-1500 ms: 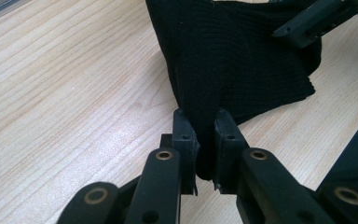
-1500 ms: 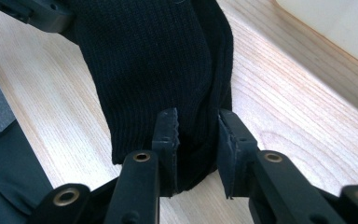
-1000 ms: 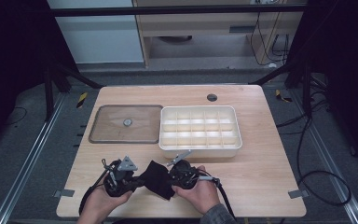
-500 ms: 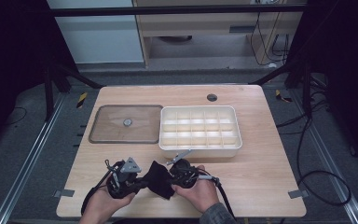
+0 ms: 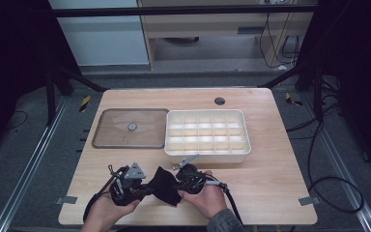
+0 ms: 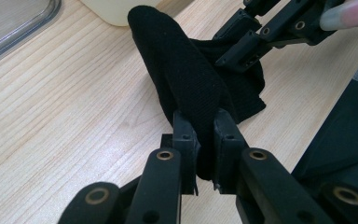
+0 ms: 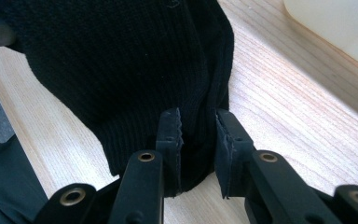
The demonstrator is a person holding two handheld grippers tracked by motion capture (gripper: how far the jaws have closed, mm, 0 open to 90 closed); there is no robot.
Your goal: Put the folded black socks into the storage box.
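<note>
The left claw is seen near the front edge of the pale wooden counter, gripped by the person's left hand. In the left gripper view this claw is clamped on a fold of a black knitted fabric piece, whose rounded end rises ahead of the jaws while the rest is draped down to the counter. The black knitted fabric piece is stretched between the two claws, just to the right of the left claw and just to the left of the right one.

The right claw is held by the right hand and is pointed toward the left claw. In the right gripper view its jaws are closed on the ribbed edge of the fabric, which is spread ahead of them over the counter.

Beyond the left claw, well apart from it, a clear flat rectangular lid with a small round knob is laid on the counter. Beyond the right claw, near it, a white plastic compartment box is set beside that lid.
</note>
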